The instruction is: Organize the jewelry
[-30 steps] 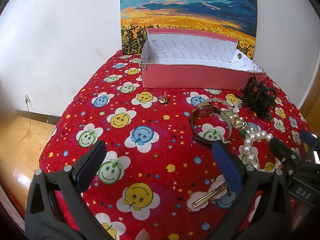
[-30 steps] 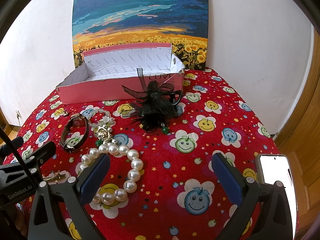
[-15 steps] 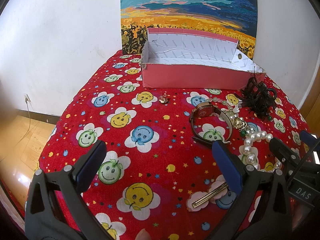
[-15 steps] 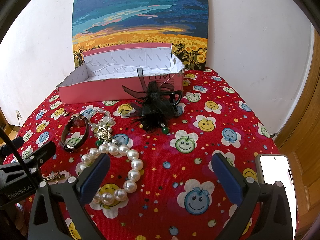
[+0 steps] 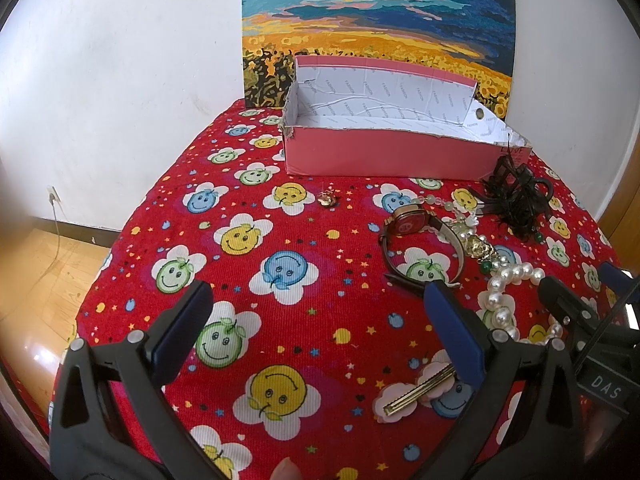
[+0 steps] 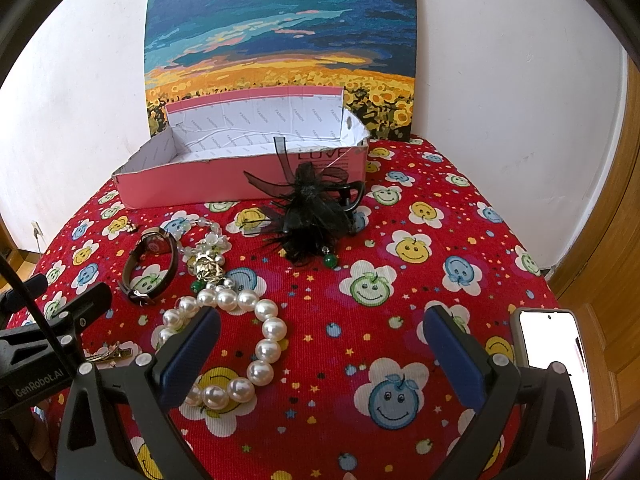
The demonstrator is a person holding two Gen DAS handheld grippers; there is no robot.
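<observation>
A pink box (image 5: 384, 156) (image 6: 192, 176) with a white lining stands open at the back of the red smiley cloth. Before it lie a black feather hair clip (image 6: 312, 212) (image 5: 516, 204), a wristwatch (image 5: 416, 240) (image 6: 150, 264), a gold beaded ornament (image 6: 206, 266), a pearl bracelet (image 6: 240, 344) (image 5: 508, 300), a small gold trinket (image 5: 328, 199) and a gold hair pin (image 5: 416, 392). My left gripper (image 5: 316, 328) hovers open near the cloth's front, the pin just under its right finger. My right gripper (image 6: 320, 344) is open too, its left finger over the pearls.
A painted canvas (image 6: 280, 40) leans on the white wall behind the box. A phone (image 6: 552, 340) with a lit screen lies at the cloth's right front edge. Wooden floor (image 5: 40, 280) shows to the left, a wooden door frame (image 6: 600, 240) to the right.
</observation>
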